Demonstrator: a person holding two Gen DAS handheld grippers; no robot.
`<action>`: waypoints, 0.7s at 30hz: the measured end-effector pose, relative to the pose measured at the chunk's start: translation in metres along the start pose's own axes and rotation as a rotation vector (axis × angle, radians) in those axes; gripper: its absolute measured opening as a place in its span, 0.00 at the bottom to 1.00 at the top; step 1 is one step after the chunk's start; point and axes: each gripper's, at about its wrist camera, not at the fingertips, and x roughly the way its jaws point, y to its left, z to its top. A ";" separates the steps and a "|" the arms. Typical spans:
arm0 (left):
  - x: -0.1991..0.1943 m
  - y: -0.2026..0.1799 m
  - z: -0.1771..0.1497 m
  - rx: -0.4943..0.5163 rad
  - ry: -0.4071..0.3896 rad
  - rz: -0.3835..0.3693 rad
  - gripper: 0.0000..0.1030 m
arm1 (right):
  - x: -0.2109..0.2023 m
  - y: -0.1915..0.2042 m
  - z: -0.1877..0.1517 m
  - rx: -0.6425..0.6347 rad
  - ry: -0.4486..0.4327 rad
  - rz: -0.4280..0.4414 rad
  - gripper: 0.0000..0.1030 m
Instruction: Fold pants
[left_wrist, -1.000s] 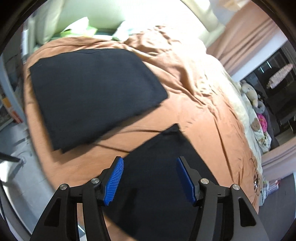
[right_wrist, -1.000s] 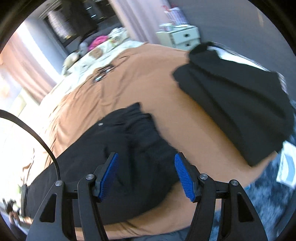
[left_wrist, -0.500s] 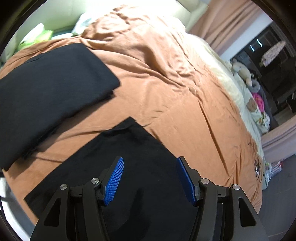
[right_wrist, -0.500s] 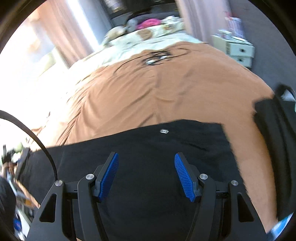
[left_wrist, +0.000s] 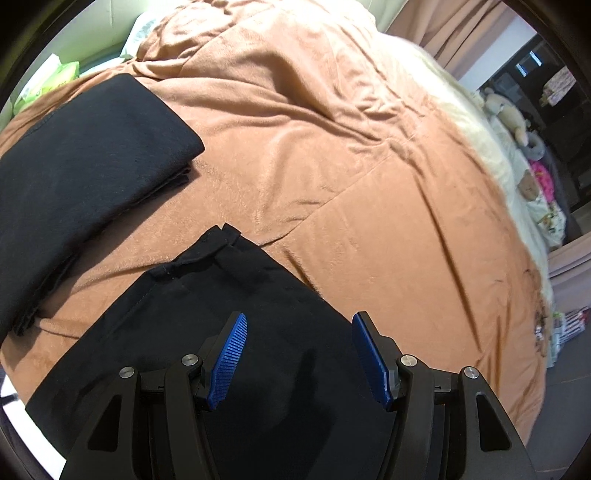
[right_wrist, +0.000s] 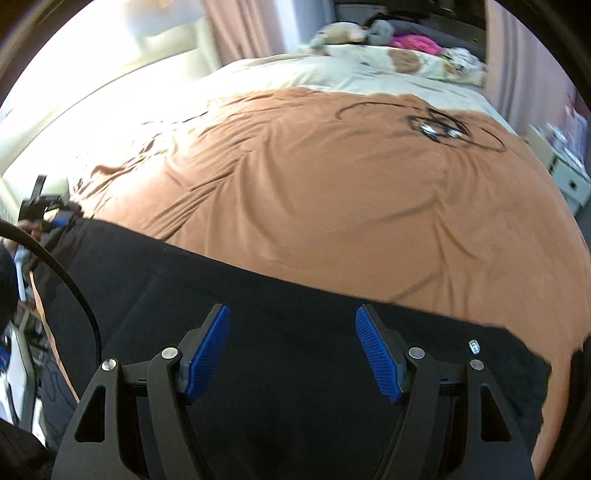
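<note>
Black pants (left_wrist: 207, 291) lie flat on the brown blanket (left_wrist: 332, 147), one end with a small flap reaching toward the middle of the bed. My left gripper (left_wrist: 300, 317) hovers over that end, open, with nothing between its blue pads. In the right wrist view the pants (right_wrist: 280, 284) stretch across the near edge of the bed, a small silver label (right_wrist: 474, 346) showing at their right. Above them my right gripper (right_wrist: 292, 308) has its jaws opening, with only cloth below them and none pinched. The left gripper (right_wrist: 48, 210) appears small at the far left of that view.
A folded black garment (left_wrist: 81, 166) lies to the left on the blanket. Cream bedding with stuffed toys (right_wrist: 369, 33) lies at the far side. White drawers (right_wrist: 565, 177) stand to the right of the bed, and pink curtains (right_wrist: 243, 29) hang behind it.
Both grippers swept sideways over the bed. The folded garment slid left in the left view. The right gripper rolled level, the dark pile at its right left the view, and its jaws widened.
</note>
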 end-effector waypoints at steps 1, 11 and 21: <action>0.005 -0.001 0.001 0.007 0.010 0.019 0.59 | 0.006 0.002 0.003 -0.016 0.002 0.008 0.67; 0.048 -0.023 0.003 0.050 0.084 0.137 0.52 | 0.063 0.046 0.033 -0.200 0.058 0.129 0.67; 0.080 -0.030 0.012 0.077 0.138 0.252 0.43 | 0.124 0.096 0.057 -0.362 0.094 0.264 0.58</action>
